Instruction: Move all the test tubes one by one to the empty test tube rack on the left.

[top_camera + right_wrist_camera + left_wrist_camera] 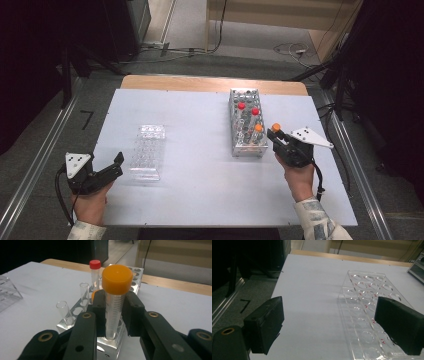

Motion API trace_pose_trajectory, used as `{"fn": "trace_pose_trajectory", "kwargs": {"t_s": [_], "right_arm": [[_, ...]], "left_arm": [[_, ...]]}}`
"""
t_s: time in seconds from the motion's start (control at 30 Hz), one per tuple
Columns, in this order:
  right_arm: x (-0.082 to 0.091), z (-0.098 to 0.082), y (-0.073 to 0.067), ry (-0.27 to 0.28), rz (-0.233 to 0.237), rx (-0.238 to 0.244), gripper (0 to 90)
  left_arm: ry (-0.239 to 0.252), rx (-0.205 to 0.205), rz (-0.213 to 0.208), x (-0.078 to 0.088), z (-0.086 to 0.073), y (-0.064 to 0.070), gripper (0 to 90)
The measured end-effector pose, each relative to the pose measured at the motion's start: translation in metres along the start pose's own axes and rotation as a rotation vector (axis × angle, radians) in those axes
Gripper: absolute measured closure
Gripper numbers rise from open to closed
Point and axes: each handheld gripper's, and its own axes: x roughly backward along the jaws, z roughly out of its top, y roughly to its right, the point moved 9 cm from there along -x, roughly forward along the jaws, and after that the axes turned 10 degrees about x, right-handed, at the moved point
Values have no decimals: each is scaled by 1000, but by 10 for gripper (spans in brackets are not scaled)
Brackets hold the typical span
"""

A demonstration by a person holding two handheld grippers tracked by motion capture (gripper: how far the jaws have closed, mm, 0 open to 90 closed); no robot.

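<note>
High view: at right of centre, your right claw (276, 134) is clamped on an orange-capped tube (276, 127) just beside the near right corner of the metal rack (247, 146), which carries two red-capped tubes (241, 106) and another orange one. At lower left, your left claw (118, 163) stands apart, holding nothing, near the clear plastic rack (148, 152) on the white table (200, 185).

Left gripper view: the clear rack (372, 315) lies at right of frame, its holes all bare; one open jaw overlaps its near end. Keep that hand ready to steady the rack.

Right gripper view: the tube (113, 312) stands upright between the pads, gripped below its cap, its lower end at the metal rack's (107, 342) corner hole. Lift it straight up until the tip clears, then carry it level, with no tilt.
</note>
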Motion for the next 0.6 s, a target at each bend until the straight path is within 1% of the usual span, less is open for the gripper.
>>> {"fn": "trace_pose_trajectory", "kwargs": {"t_s": [0.1, 0.17, 0.27, 0.47, 0.6], "right_arm": [[6, 5, 0, 21, 2, 3, 715], [9, 9, 1, 32, 4, -4, 715], [13, 10, 0, 32, 13, 0, 715], [19, 9, -10, 21, 47, 18, 715], [20, 6, -20, 11, 82, 26, 715]], "left_arm": [[-1, 0, -1, 0, 0, 0, 92], [-2, -2, -1, 0, 0, 0, 93], [-1, 0, 0, 0, 0, 0, 92], [-4, 0, -4, 0, 0, 1, 92], [-2, -4, -5, 1, 0, 2, 93]]}}
